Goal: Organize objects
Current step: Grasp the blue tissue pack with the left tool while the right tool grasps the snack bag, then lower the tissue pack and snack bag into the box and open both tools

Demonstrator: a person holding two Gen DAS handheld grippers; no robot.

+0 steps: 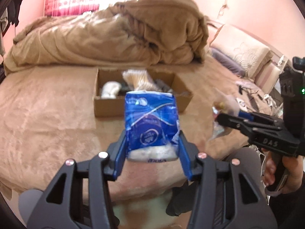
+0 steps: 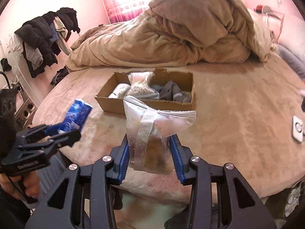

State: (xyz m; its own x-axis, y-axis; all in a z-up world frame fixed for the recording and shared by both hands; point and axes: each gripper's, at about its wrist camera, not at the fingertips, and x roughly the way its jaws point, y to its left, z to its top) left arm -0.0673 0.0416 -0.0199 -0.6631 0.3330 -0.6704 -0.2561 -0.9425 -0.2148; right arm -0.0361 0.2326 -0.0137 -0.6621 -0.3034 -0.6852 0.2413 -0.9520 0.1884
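Note:
My left gripper is shut on a blue tissue pack and holds it above the bed, in front of an open cardboard box. The pack also shows in the right wrist view. My right gripper is shut on a clear zip bag with brown contents, held above the bed before the same box. The box holds a white bundle, a bag of pale beads and grey socks. The right gripper shows at the right of the left wrist view.
A crumpled tan duvet is heaped behind the box on the bed. Pillows lie at the right. Clothes hang on a rack at the left. A white device lies on the bed at the right.

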